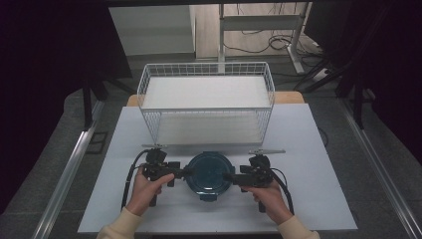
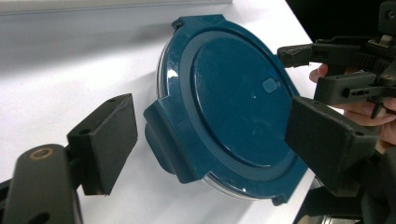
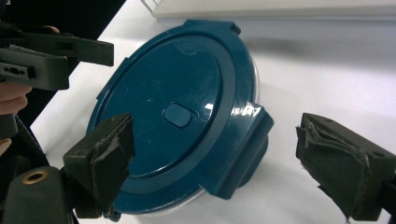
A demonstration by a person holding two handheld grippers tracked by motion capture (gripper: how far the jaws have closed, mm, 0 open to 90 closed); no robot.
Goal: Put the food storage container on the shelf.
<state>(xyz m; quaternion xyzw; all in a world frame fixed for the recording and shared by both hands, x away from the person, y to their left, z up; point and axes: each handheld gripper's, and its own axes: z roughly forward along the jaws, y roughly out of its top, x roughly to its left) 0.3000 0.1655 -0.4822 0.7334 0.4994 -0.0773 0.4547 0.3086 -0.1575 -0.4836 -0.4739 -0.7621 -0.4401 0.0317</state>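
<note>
A lab or test bay set up for recording, not a home; the white desk (image 1: 308,164) stands alone on grey carpet (image 1: 348,124), hemmed by black curtains (image 1: 45,74) on both sides; metal rails (image 1: 64,174) run along the floor beside it; loose cables (image 1: 259,47) trail round the legs of a bare metal frame (image 1: 259,22) behind; a white wire basket (image 1: 206,99) sits staged on the desk.
</note>
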